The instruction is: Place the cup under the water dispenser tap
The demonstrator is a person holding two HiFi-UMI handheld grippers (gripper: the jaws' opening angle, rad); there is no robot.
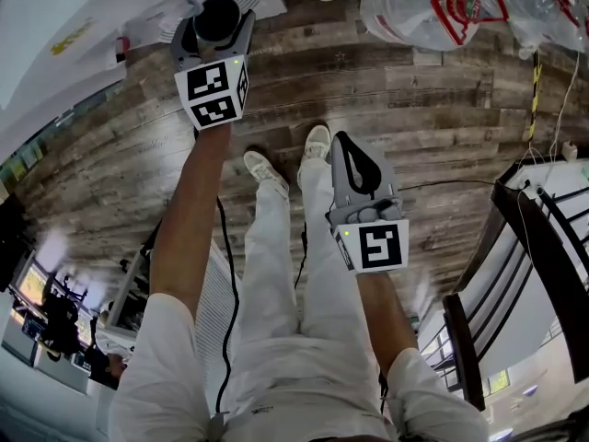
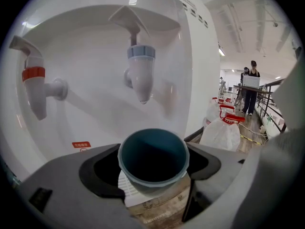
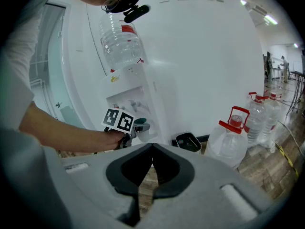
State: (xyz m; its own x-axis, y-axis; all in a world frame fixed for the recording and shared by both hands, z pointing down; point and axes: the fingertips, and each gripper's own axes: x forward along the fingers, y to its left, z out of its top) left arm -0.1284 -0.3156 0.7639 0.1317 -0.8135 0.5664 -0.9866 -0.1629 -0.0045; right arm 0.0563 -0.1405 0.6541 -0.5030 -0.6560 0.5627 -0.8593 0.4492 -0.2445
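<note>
My left gripper [image 2: 152,174] is shut on a teal cup [image 2: 153,156], held upright by its sides. The cup hangs in the white water dispenser's [image 2: 90,123] recess, just below the blue tap [image 2: 141,73] and a little to its right. A red tap [image 2: 34,80] sticks out at the far left. A white drip grille [image 2: 125,189] shows under the cup. In the head view the cup [image 1: 218,15] sits in the left gripper [image 1: 218,33] at the dispenser's foot. My right gripper [image 3: 151,149] hangs back, shut and empty, and in its view the left gripper [image 3: 137,128] and the cup [image 3: 141,123] sit at the taps.
A clear water bottle [image 3: 121,42] stands on top of the dispenser [image 3: 205,70]. A black bin [image 3: 187,141] and several water jugs [image 3: 233,142] stand to its right on the wooden floor [image 1: 414,90]. A dark railing [image 1: 543,247] runs at the right. People stand far off [image 2: 251,87].
</note>
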